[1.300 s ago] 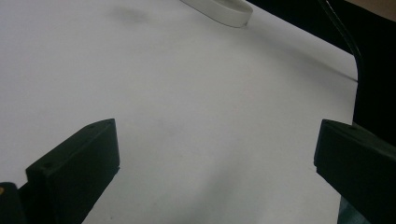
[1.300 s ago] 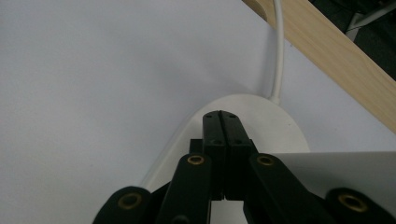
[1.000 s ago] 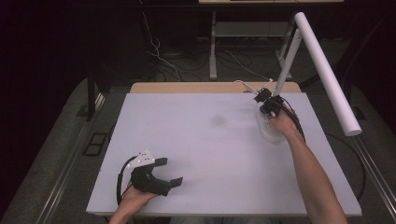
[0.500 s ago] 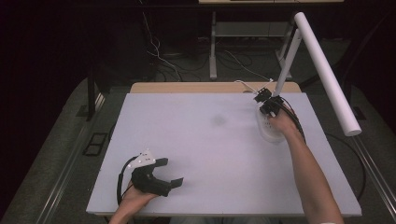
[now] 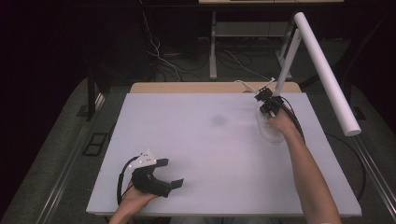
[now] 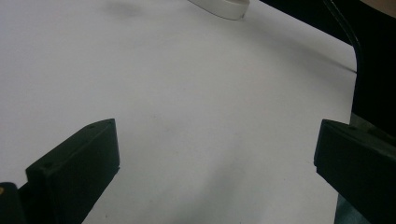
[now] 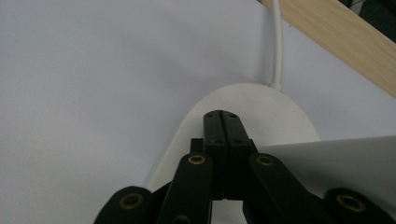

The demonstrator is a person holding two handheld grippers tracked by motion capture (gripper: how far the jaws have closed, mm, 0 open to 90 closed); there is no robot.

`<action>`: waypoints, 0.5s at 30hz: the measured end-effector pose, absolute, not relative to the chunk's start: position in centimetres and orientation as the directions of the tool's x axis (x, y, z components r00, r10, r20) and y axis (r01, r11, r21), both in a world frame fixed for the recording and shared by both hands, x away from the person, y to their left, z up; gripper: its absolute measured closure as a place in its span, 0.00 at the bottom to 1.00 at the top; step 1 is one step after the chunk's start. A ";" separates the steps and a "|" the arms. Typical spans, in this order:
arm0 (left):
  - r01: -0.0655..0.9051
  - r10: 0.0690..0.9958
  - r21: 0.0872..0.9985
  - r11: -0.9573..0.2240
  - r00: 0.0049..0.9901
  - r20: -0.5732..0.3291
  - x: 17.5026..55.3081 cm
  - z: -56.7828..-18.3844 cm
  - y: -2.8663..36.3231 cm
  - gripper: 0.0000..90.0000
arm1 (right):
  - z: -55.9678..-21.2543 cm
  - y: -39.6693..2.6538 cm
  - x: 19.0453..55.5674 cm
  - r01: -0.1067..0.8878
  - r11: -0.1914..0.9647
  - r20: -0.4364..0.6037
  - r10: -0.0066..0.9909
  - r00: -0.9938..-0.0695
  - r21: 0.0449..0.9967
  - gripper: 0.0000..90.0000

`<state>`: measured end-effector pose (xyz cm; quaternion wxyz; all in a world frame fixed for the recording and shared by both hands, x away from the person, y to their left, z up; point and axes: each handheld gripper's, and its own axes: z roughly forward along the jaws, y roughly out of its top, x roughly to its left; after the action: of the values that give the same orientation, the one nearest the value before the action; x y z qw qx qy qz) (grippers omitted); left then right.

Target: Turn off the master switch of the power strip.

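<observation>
Dark floor with loose cables is seen behind the table (image 5: pixel 205 140), whose white top covers a wooden board (image 5: pixel 187 87) that shows as a strip along the far edge. At the far right of the white surface a white desk lamp is placed: its oval lamp base (image 5: pixel 268 129) lies flat on the top, a thin stem (image 5: pixel 286 63) rises from it, and a long tube-shaped lamp head (image 5: pixel 327 74) slopes out over the right edge of the table. A white cord (image 7: pixel 277 42) leaves the far end of the base and runs toward the wooden strip. The right gripper (image 5: pixel 267 103) is held over the far part of the base, with the right hand (image 5: pixel 280 122) behind it; in the right gripper view the 2 jaws are pressed flat together with nothing between them, and their tips are directly over the base surface, though it cannot be told whether they touch it. The left gripper (image 5: pixel 170 173) is kept near the front left corner of the table, well apart from the lamp, held by the left hand (image 5: pixel 137 193). Its 2 jaws stand wide apart, and in the left gripper view nothing but the bare white surface is found between them, with the edge of the lamp base far ahead.
</observation>
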<state>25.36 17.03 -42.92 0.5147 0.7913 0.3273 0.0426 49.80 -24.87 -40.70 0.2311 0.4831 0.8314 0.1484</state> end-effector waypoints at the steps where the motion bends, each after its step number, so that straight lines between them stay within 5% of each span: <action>1: 0.474 0.561 0.842 -0.257 0.783 -0.269 25.3 -42.9 17.0 0.00 | -40.8 -24.8 49.7 0.734 0.487 -0.245 0.873 -0.421 0.474 1.00; 15: 0.477 0.565 0.843 -0.248 0.778 -0.274 25.4 -42.9 17.2 0.00 | -40.9 -24.0 49.4 0.740 0.485 -0.288 0.874 -0.391 0.466 1.00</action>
<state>25.40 17.21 -42.94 0.5167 0.7888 0.3301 0.0424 49.43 -24.02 -40.90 0.2532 0.4901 0.8236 0.1319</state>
